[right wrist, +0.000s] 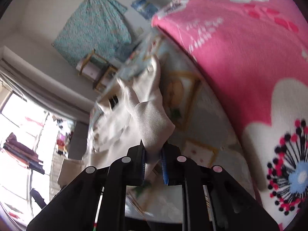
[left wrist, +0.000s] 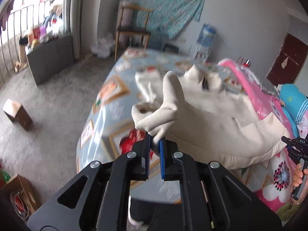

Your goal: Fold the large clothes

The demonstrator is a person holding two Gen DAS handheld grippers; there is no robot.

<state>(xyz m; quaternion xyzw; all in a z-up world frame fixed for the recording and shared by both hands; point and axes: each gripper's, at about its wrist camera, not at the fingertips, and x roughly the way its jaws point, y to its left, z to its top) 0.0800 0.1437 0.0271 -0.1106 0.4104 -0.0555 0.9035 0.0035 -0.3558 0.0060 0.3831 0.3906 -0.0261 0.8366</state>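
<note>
Reference landmark: the bed [left wrist: 107, 104], covered in a pale blue sheet printed with framed pictures.

Left of the bed, on the grey floor, note a small wooden block [left wrist: 18, 113] and, further back by the window, a dark cabinet [left wrist: 51, 57]. Beyond the head of the bed stands a wooden chair [left wrist: 132, 28] against the wall, under a hanging teal cloth [left wrist: 165, 3].

Your left gripper [left wrist: 154, 146] is at the near edge of the bed. Its fingers [left wrist: 146, 150] are clamped on a ribbed cuff of the cream garment [left wrist: 211, 119]. The garment rises from that grip and spreads across the bed toward its right side, partly lifted and bunched.

On the right side of the bed lies a pink flowered blanket [left wrist: 273, 173]; the garment's far hem rests against it.

Your right gripper [right wrist: 154, 159] is also at the bed edge, just beside the pink blanket. Its fingers [right wrist: 139, 163] are closed on a white ribbed cuff of the same garment, which trails away over the bed.
</note>
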